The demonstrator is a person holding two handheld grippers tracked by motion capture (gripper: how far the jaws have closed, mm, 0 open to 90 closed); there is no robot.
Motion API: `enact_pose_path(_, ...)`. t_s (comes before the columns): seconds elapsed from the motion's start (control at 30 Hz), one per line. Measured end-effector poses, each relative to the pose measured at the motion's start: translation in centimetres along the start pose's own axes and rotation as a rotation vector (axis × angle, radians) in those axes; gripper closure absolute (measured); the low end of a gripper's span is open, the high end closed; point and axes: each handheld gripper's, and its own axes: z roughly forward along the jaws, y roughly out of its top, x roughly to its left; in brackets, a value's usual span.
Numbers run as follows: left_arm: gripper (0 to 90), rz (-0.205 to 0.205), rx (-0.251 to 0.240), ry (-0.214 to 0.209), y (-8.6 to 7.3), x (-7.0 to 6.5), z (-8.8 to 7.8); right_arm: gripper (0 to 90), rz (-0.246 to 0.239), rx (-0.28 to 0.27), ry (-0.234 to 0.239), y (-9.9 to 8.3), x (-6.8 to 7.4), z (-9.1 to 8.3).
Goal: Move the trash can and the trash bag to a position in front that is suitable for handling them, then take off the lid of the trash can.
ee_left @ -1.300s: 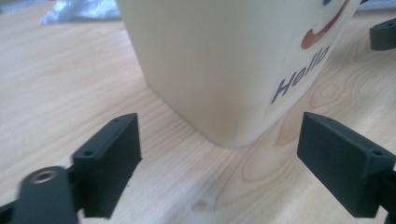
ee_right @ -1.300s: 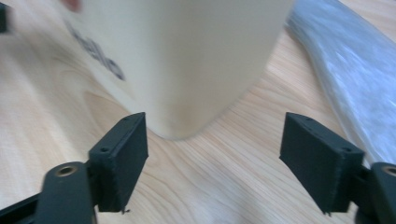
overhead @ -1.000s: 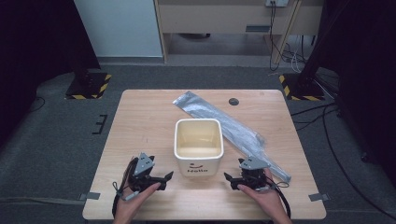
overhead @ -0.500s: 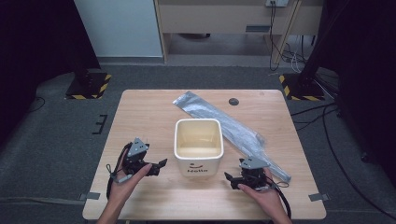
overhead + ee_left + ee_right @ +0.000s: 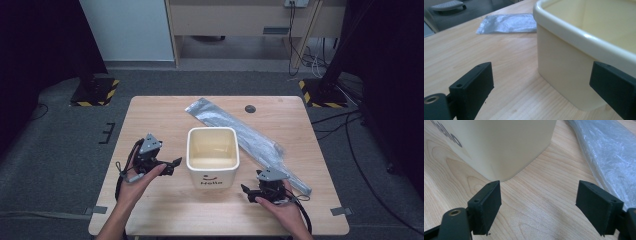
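A cream square container [image 5: 212, 155] with dark lettering on its front stands mid-table. My left gripper [image 5: 175, 166] hovers just left of it, open, its jaws pointing at the container's side wall [image 5: 564, 75]; nothing sits between the left gripper's [image 5: 541, 92] pads. My right gripper [image 5: 245, 193] rests low by the container's front right corner [image 5: 504, 145], open. The right gripper's [image 5: 541, 205] jaws have just closed a little, over bare wood. A long silver plastic bag [image 5: 240, 135] lies diagonally behind and right of the container, seen in both gripper views [image 5: 506, 23] [image 5: 609, 152].
The wooden table [image 5: 150, 120] also carries a small dark round disc [image 5: 250, 108] near its back edge. Black-and-yellow striped stand bases [image 5: 95, 90] sit on the floor beyond both back corners. Cables trail from each gripper toward the front edge.
My left gripper has risen and moved away from the front edge, along the container's left side. The right gripper has stayed where it was.
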Motion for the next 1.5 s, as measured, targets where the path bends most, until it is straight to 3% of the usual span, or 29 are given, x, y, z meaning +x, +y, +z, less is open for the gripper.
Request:
enact_pose_path(0.27,4.2,0.017,-0.007,0.009,2.5,0.3,-0.1,20.7,0.002,-0.007,0.002,0.1,-0.2,0.0)
enact_pose_path(0.47,3.1,0.022,0.000,-0.012,4.4,1.0,0.8,20.9,0.029,0.000,0.006,0.1,-0.4,0.4)
enact_pose_path(0.5,3.1,0.007,0.016,-0.008,4.7,1.1,0.9,20.9,0.029,0.000,0.006,0.1,-0.4,0.4)
enact_pose_path(0.7,2.9,0.011,0.017,-0.028,6.1,1.1,2.0,21.8,0.004,-0.003,0.000,0.1,-0.2,0.3)
enact_pose_path(1.3,9.0,0.036,0.064,0.004,7.4,0.6,3.8,26.7,-0.028,-0.022,0.026,0.1,0.7,-0.3)
enact_pose_path(1.5,18.0,0.055,0.080,0.012,7.8,0.5,4.0,30.0,-0.043,-0.034,0.046,0.2,1.1,-0.2)
